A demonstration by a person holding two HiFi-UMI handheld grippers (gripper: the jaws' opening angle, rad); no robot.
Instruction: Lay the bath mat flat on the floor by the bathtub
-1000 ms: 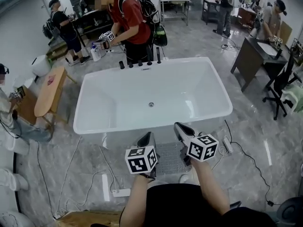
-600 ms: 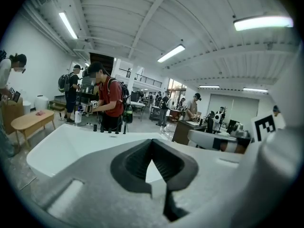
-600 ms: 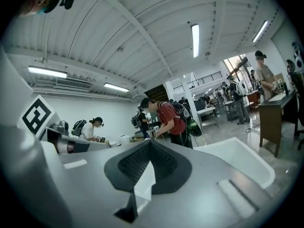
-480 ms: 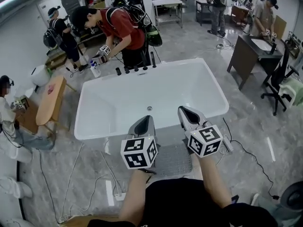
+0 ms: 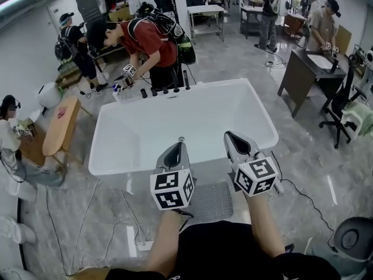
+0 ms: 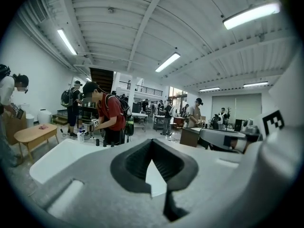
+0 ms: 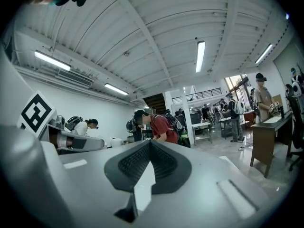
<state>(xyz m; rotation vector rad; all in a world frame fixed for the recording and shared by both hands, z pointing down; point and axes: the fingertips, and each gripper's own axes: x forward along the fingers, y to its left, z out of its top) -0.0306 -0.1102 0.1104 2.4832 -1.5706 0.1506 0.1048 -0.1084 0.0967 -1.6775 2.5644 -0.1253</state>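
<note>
- Head view: one white bathtub (image 5: 145,127) fills the middle. One grey bath mat (image 5: 205,202) lies flat on the floor just beside the tub's near rim, partly covered by the person's arms.
- Two grippers hang over the tub's near rim, the left gripper (image 5: 176,155) and the right gripper (image 5: 238,146), well apart from each other.
- Five dark fittings (image 5: 165,90) stand on the tub's far rim, where one person in a red shirt (image 5: 157,37) bends over.
- Cables (image 5: 87,214) trail over the floor left of the mat. Right of the tub the floor (image 5: 309,162) is open apart from one cable.
- Left gripper view: the left gripper (image 6: 151,148) is clenched and grasps nothing. One wooden bench (image 6: 33,134) stands left of the tub.
- Right gripper view: the right gripper (image 7: 150,151) is clenched too, with nothing between its jaws. One desk (image 7: 268,137) stands to the right.
</note>
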